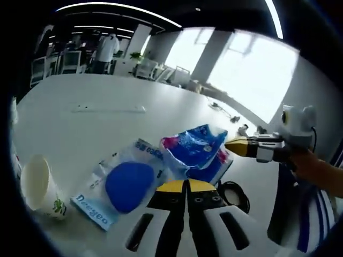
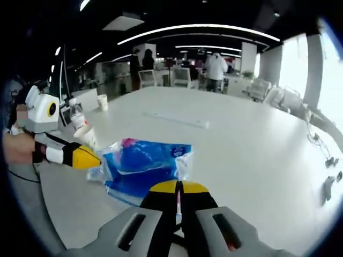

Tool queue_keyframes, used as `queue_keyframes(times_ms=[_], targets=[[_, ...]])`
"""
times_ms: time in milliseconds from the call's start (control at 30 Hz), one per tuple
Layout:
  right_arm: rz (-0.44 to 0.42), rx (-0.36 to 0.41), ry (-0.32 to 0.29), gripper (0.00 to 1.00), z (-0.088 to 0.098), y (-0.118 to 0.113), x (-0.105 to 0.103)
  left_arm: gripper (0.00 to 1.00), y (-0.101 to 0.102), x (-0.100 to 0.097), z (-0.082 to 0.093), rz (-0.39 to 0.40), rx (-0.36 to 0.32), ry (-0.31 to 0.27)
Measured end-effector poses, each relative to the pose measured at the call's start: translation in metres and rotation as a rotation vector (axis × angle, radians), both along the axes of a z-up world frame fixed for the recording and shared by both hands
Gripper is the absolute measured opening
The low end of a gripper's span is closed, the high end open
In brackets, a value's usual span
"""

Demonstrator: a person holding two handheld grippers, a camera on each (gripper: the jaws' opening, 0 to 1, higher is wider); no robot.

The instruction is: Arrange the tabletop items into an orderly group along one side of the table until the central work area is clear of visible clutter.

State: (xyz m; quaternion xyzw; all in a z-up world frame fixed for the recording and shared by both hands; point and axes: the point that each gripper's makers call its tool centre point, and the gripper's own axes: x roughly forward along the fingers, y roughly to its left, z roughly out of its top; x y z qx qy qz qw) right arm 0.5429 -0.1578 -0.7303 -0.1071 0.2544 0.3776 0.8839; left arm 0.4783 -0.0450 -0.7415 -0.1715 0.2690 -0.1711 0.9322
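Left gripper view: blue pkg [image 1: 127,184] lengthwise diag.

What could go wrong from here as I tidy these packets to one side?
The blue packets overlap loosely, so pushing one may drag or scatter the other. The paper cup lies tipped near the table edge and could roll off if nudged. The left gripper and right gripper sit close together and might collide.
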Motion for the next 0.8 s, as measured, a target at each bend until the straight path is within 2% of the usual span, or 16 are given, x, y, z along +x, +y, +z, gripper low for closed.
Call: queue_keyframes(times_ms=[500,800], targets=[[-0.072,0.009,0.015,0.00,-0.006,-0.031,0.006,0.00,-0.024,0.018,-0.007,-0.059,-0.014,0.016],[-0.096,0.003,0.006,0.00,-0.003,-0.047,0.011,0.00,-0.037,0.026,-0.004,-0.090,-0.013,0.009]])
